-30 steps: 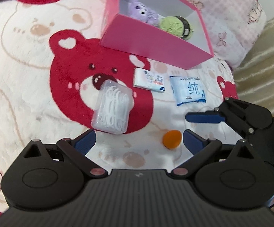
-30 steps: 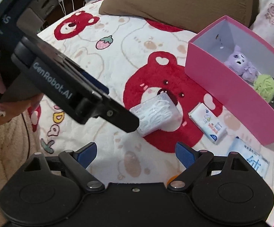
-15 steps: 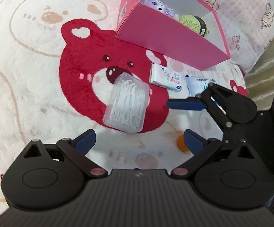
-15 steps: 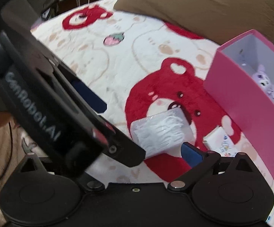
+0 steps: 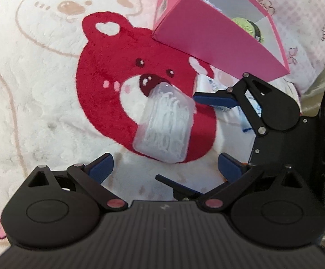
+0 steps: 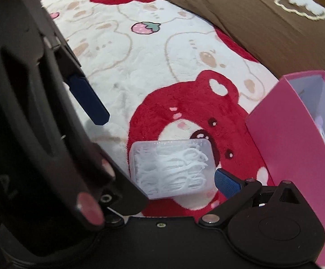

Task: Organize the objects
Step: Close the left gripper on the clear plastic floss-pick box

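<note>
A clear box of white floss picks (image 5: 164, 125) lies on the red bear print of the plush blanket (image 5: 50, 89). My left gripper (image 5: 164, 168) is open and sits just short of the box's near end. My right gripper (image 5: 177, 136) comes in from the right, open wide. One blue pad (image 5: 214, 99) is beside the box's far corner, and the other finger is mostly hidden behind my left gripper. In the right wrist view the floss box (image 6: 171, 165) lies between the right gripper's (image 6: 162, 181) fingers. Only its right pad (image 6: 226, 182) shows. Neither gripper presses on the box.
An open pink box (image 5: 218, 44) stands behind, holding green yarn (image 5: 245, 25) and a purple plush. A white tissue packet (image 5: 207, 83) and a blue-white packet (image 5: 245, 123) are half hidden by the right gripper. A brown pillow (image 6: 252, 22) lies at the back.
Both grippers have come down closer to the floss box. The right gripper rolled and swung from the orange object over to the box, and the left gripper's body now covers the right view's left side.
</note>
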A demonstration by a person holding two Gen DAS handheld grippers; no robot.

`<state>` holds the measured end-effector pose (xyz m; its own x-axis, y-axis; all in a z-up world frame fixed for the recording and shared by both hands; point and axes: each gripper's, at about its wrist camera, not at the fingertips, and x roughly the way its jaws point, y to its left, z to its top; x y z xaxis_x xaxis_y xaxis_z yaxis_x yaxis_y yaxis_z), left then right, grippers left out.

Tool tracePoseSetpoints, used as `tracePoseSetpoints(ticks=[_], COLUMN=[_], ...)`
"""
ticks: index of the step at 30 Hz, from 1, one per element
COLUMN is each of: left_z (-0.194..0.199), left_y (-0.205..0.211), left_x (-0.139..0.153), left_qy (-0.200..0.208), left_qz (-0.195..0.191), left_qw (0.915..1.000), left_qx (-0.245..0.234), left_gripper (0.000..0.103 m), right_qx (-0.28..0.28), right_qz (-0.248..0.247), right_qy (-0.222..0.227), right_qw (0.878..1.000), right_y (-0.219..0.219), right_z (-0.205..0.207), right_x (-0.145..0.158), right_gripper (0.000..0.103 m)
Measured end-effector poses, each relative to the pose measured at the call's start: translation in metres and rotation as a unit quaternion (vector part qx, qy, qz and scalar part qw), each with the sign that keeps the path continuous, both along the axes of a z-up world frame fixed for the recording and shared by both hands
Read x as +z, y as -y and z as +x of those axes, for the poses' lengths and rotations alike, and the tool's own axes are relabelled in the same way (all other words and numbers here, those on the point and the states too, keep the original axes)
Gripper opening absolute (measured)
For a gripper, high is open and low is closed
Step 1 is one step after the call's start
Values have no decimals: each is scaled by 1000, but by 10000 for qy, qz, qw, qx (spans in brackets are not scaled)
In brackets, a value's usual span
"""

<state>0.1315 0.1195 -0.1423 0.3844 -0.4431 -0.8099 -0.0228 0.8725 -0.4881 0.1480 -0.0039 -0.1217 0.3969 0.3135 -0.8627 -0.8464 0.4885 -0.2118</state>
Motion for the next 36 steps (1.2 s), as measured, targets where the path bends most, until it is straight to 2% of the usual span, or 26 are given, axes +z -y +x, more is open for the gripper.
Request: tracePoseSetpoints(ticks=[7, 11, 16, 18, 20, 21, 23, 25, 28, 33, 36], left_z=[4, 4, 5, 4, 1, 0, -1, 2, 4, 4, 5], left_y=[-4, -9, -6, -4, -5, -5, -8, -11, -14, -13, -15], left_x=[-16, -24, -28, -30, -29, -27, -25, -28, -33, -29, -31], left_qy=[-92, -173, -116, -62, -5, 43, 106, -6, -45, 116, 184], left_qz=[-219, -317, -255, -188, -68, -14, -201, -464, -575, -522, -554], left_qw=[9991, 9978, 9978, 9977, 9968, 9962, 9957, 9946, 9928, 9925, 9910], left_qx=[350, 561, 608, 641, 791, 865, 900, 926, 1052, 1096, 1203], left_gripper=[101, 101, 98, 94, 71, 68, 60, 56, 51, 46, 46], right_qx=[81, -44, -57, -32, -97, -227, -509, -599, -909, -1379, -1878], right_qz=[-12, 258, 419, 419, 437, 458, 588, 687, 810, 868, 856], right_qy=[-21, -20, -58, -99, -216, -304, -534, -573, -896, -954, -1099], right_qw=[10000, 9997, 9991, 9991, 9988, 9982, 9955, 9942, 9885, 9820, 9723], right_y=[7, 12, 13, 13, 12, 12, 11, 11, 14, 17, 18], right_z=[14, 21, 21, 23, 26, 30, 32, 31, 38, 37, 35], right_x=[-11, -11, -14, -17, -20, -20, -14, -9, -11, -19, -29], right_gripper=[102, 102, 102, 102, 102, 99, 95, 95, 95, 96, 96])
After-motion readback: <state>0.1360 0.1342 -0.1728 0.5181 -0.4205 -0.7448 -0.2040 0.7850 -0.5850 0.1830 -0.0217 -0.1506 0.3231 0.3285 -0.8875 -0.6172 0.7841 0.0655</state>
